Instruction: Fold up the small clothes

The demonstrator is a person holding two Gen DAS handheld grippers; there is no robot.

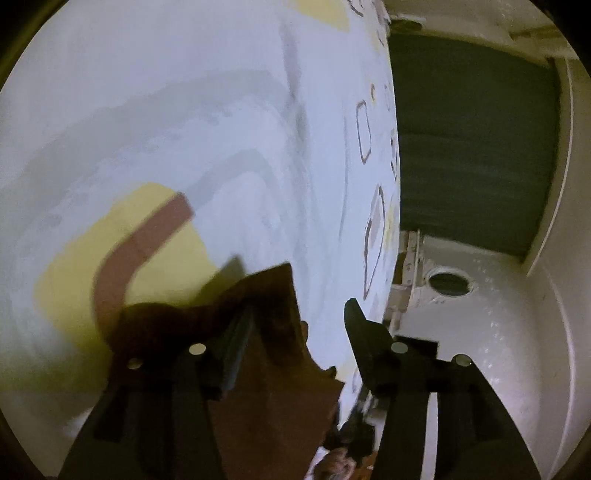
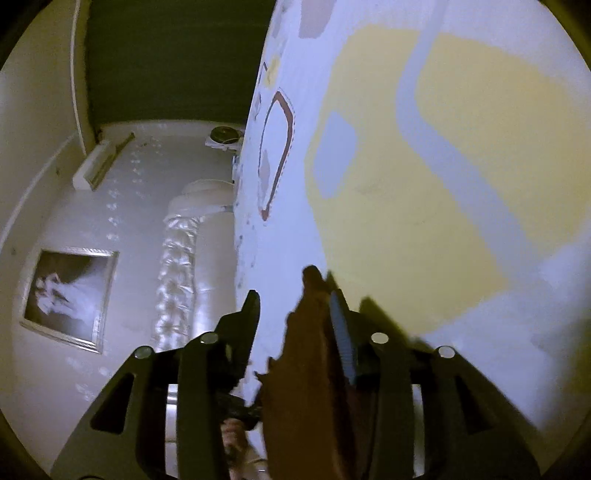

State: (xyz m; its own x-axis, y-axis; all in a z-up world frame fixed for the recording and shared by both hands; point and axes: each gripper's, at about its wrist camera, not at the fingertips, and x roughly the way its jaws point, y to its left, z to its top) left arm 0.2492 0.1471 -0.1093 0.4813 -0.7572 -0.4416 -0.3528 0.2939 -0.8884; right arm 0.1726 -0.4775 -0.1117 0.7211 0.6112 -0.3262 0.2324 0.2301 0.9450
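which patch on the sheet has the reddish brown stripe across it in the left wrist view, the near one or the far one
The near yellow patch, just beyond the left gripper. A reddish-brown stripe curves across it; the far yellow patch at the top shows none.

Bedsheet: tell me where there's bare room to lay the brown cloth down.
The patterned white-and-yellow bedsheet lies bare ahead of both tools: the yellow patch beyond the right tool, and the pale stretch past the left tool. Crowded only at the fingers, where the brown cloth bunches.

Dim, yellowish, motion-blurred, fisheye-warped edges.
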